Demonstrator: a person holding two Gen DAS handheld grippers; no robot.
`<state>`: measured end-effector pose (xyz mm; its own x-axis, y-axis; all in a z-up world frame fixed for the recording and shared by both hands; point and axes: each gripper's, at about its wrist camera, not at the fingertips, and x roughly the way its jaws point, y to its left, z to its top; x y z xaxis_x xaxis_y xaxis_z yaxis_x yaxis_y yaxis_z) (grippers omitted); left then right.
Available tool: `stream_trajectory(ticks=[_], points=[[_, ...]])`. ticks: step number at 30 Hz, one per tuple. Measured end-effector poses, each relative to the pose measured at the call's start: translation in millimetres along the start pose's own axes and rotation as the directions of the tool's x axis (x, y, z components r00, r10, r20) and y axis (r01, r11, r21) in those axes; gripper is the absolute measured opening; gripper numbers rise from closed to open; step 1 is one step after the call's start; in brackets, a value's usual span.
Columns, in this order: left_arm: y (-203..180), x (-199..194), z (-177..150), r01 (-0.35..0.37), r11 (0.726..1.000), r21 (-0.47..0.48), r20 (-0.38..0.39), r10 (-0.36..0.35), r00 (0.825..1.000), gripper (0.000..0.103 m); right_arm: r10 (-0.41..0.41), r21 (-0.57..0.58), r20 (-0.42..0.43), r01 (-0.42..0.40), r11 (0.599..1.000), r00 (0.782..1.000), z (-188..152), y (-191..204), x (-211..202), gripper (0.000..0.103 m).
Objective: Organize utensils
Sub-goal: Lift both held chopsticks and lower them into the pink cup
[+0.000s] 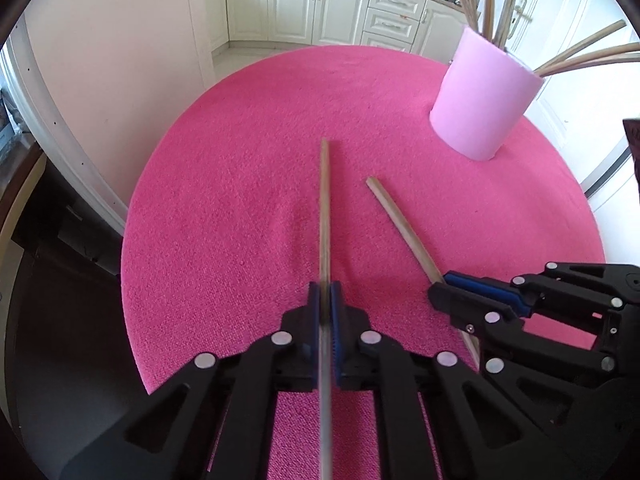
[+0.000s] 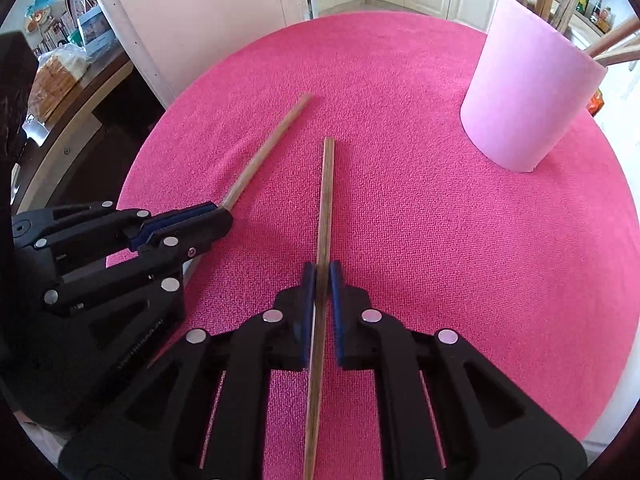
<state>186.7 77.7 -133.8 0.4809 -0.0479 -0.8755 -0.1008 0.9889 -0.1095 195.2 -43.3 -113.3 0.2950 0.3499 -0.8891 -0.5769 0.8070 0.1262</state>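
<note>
Two wooden chopsticks lie low over a round table with a pink cloth (image 1: 240, 200). My left gripper (image 1: 325, 292) is shut on one chopstick (image 1: 325, 208), which points straight ahead; it also shows in the right wrist view (image 2: 264, 160). My right gripper (image 2: 322, 276) is shut on the other chopstick (image 2: 326, 200), seen in the left wrist view (image 1: 400, 220) with the right gripper (image 1: 440, 290) at its near end. A pink cylindrical holder (image 1: 484, 96) with several chopsticks stands far right, also in the right wrist view (image 2: 528, 96).
White kitchen cabinets (image 1: 320, 4) stand behind the table. A white wall panel (image 1: 112, 60) is at the left. A dark side shelf with a bread bag (image 2: 56, 80) is at the left of the right wrist view. The left gripper (image 2: 216, 220) sits close beside the right one.
</note>
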Motion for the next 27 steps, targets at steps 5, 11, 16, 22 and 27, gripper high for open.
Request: stream_trajectory(ticks=[5, 11, 16, 22, 27], points=[[-4, -25, -2, 0.062, 0.998, 0.008, 0.099, -0.063, 0.993, 0.005, 0.055, 0.031, 0.133, -0.059, 0.998, 0.99, -17, -14, -25, 0.007], [-14, -65, -6, 0.156, 0.987, 0.044, 0.274, -0.162, 0.948, 0.005, 0.028, 0.048, 0.373, -0.05, 0.998, 0.928, -44, -26, -84, 0.007], [-31, -105, -9, 0.213, 0.969, 0.122, 0.482, -0.246, 0.841, 0.005, 0.02, 0.048, 0.584, -0.059, 0.997, 0.812, -71, -33, -134, 0.007], [-58, -133, -14, 0.197, 0.956, 0.216, 0.684, -0.292, 0.669, 0.005, -0.015, 0.082, 0.771, -0.075, 0.994, 0.636, -88, -55, -187, 0.007], [-85, -149, -5, 0.184, 0.951, 0.25, 0.794, -0.31, 0.523, 0.005, -0.09, 0.142, 0.872, -0.074, 0.987, 0.482, -87, -85, -213, 0.007]])
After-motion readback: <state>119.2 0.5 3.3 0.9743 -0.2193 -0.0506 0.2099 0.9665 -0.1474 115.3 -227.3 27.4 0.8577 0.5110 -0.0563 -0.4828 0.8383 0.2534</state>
